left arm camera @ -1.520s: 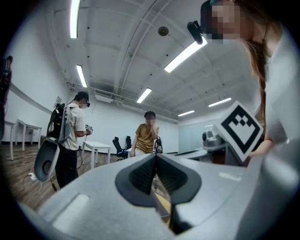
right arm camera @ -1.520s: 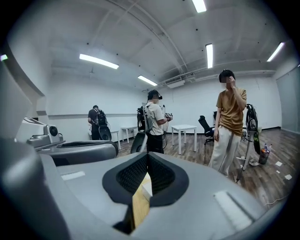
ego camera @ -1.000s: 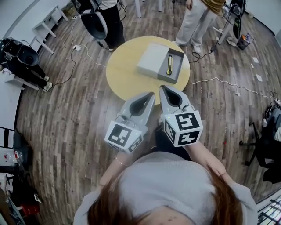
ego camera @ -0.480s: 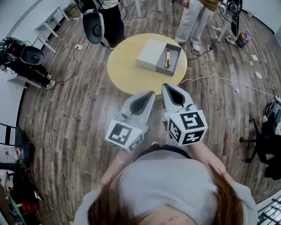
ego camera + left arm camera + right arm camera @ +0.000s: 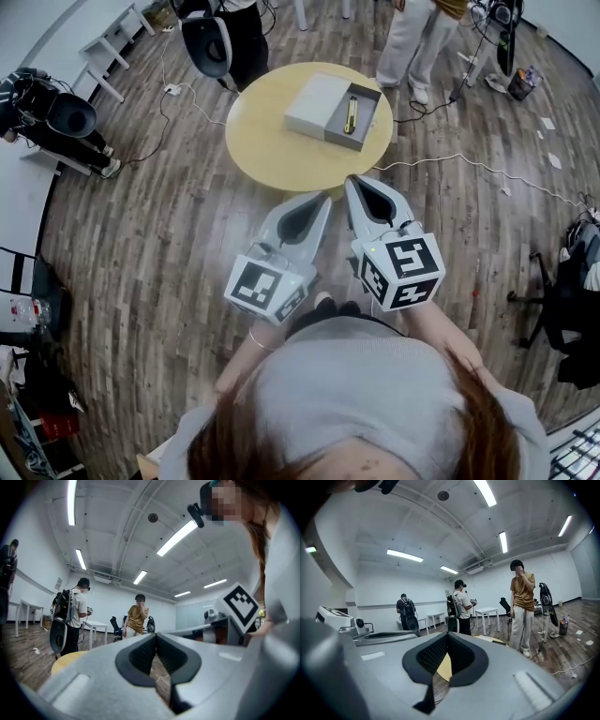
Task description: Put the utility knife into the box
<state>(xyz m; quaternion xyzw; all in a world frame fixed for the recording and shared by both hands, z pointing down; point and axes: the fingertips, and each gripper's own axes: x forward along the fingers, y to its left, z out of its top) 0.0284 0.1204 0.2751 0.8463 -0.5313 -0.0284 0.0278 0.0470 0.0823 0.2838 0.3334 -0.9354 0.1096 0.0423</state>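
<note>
The yellow utility knife [image 5: 352, 113] lies inside the open grey box [image 5: 317, 98] on the round yellow table [image 5: 267, 155], far ahead of me in the head view. My left gripper [image 5: 323, 199] and right gripper [image 5: 354, 184] are held side by side close to my body, well short of the table's near edge. Both are shut with nothing between the jaws. In the left gripper view the left gripper's [image 5: 156, 635] tips meet, and a sliver of the table [image 5: 65, 660] shows at the lower left. The right gripper's [image 5: 446, 635] tips also meet in its own view.
Two people stand beyond the table, one in dark trousers [image 5: 239, 37] and one in light trousers [image 5: 412, 37]. Cables [image 5: 469, 169] trail over the wood floor. White benches [image 5: 103, 47] stand at the far left, and a black office chair [image 5: 562, 319] stands at the right.
The table with the box has slid upward and shrunk in the head view, so I have drawn back from it. Both grippers kept their place before me, still shut.
</note>
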